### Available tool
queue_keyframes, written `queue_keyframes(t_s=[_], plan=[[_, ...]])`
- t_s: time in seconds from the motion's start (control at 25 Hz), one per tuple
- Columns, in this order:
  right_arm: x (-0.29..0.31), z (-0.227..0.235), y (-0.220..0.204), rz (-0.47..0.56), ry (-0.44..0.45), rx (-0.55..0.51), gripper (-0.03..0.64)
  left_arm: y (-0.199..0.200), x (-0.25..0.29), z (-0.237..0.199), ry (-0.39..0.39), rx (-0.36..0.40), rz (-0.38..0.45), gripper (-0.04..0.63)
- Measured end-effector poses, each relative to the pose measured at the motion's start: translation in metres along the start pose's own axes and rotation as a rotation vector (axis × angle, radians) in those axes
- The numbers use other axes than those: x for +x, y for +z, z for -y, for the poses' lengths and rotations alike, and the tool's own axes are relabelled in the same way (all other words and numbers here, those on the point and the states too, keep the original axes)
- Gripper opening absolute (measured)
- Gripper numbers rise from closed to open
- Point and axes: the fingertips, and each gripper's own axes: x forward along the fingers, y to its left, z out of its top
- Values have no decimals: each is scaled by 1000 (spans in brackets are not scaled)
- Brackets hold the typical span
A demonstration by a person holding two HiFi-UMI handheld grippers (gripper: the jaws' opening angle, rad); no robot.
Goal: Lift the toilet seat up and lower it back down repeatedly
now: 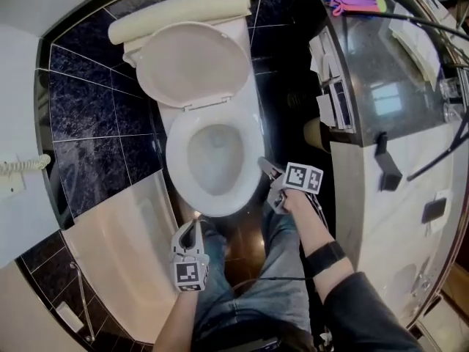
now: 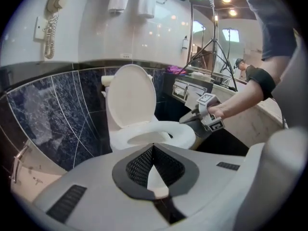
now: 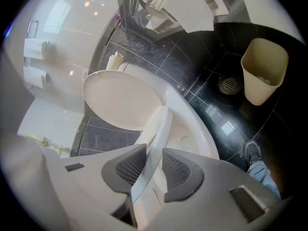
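The right gripper (image 1: 268, 170) pinches the toilet seat (image 1: 176, 156) at its rim; the left gripper (image 1: 196, 224), pressed together, holds nothing; a bin (image 3: 263, 76) stands beside the toilet

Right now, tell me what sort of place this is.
A bathroom, likely a hotel's: a toilet against dark tiles, a wall phone beside it, and a bin on the floor.
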Motion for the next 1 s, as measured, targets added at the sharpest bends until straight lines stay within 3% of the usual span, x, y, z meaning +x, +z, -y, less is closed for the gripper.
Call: queue_keyframes(t_s=[0.12,0.24,0.52,0.76,0.96,1.0], plan=[[-5,-18,13,-10,-5,-9,131,-25,0,12,-18,-55,-69,-3],[-6,-34,27,-15,-1,-18,135,-25,23,17,-21,-110,-79,-3],[-5,-49,39,-33,-10,0,137,41,59,7,33,-175,40,-3],[-8,-65,56,-23,12,57,138,79,60,-7,75,-225,73,-5],[-15,-84,74,9,35,63,137,116,63,-20,87,-212,116,-5],[-19,-92,78,11,46,42,92,123,65,-23,89,-210,124,-3]])
